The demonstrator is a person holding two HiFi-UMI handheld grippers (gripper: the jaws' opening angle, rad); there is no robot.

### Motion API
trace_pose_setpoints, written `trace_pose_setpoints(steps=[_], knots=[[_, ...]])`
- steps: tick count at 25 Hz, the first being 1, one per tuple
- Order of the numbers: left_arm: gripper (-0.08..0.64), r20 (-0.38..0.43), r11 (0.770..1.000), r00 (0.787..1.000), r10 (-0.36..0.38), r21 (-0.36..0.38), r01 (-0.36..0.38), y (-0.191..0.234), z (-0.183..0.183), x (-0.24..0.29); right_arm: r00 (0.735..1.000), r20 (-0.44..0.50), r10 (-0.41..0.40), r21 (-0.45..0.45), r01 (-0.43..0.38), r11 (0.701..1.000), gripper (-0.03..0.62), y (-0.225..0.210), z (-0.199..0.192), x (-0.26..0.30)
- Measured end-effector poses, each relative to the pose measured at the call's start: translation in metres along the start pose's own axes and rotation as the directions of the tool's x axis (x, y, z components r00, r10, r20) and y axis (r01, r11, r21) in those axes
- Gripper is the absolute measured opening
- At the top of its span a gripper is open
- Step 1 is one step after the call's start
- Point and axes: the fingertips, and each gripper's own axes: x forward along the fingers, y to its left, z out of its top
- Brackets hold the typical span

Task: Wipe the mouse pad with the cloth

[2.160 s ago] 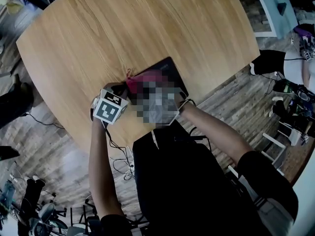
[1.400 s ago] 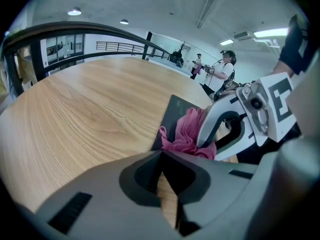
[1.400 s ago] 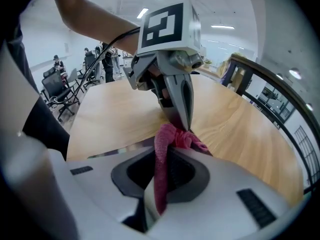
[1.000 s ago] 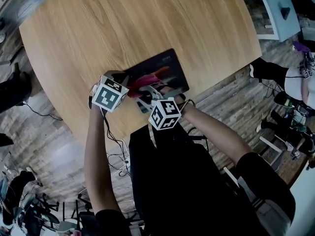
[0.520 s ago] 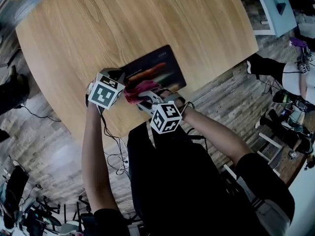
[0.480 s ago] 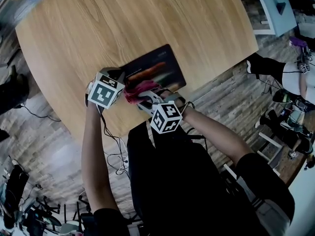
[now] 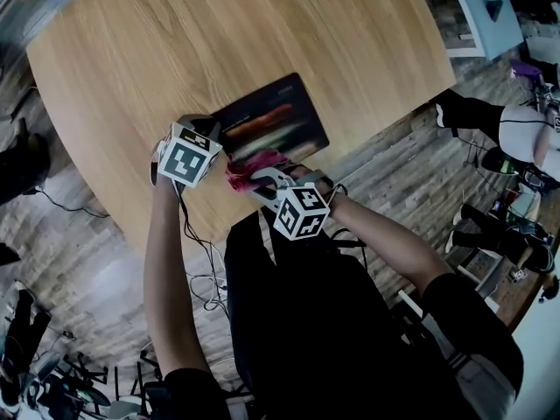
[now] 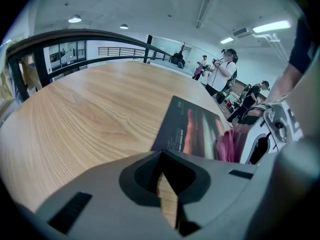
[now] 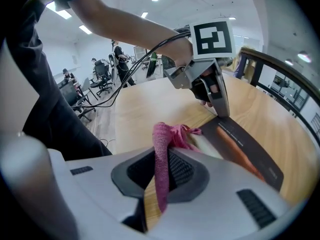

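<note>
Cloth, pink, hangs pinched between the right gripper's jaws at the near edge of the mouse pad. Left gripper, jaws together, rests its tip on the pad's corner on the wooden table.

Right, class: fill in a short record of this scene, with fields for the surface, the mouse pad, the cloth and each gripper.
surface: round wooden table
mouse pad: dark, printed, lying flat near the table edge closest to the person
cloth: pink, bunched, at the pad's near edge
left gripper: jaws together, tip at a corner of the pad
right gripper: shut on the cloth
</note>
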Motion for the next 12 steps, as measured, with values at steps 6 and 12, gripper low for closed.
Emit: trace_pose_setpoints(steps=[6, 12], knots=[[0.023, 0.004, 1.000, 1.000, 0.008, 0.001, -0.008, 0.000, -0.001, 0.000, 0.999, -0.003, 0.033, 0.050, -0.033, 0.998, 0.060, 0.010, -0.004, -0.002], [0.023, -0.025, 1.000, 1.000, 0.004, -0.011, -0.004, -0.001, -0.002, 0.000, 0.982, -0.036, 0.185, 0.113, -0.180, 0.977, 0.060, 0.035, -0.014, -0.007]])
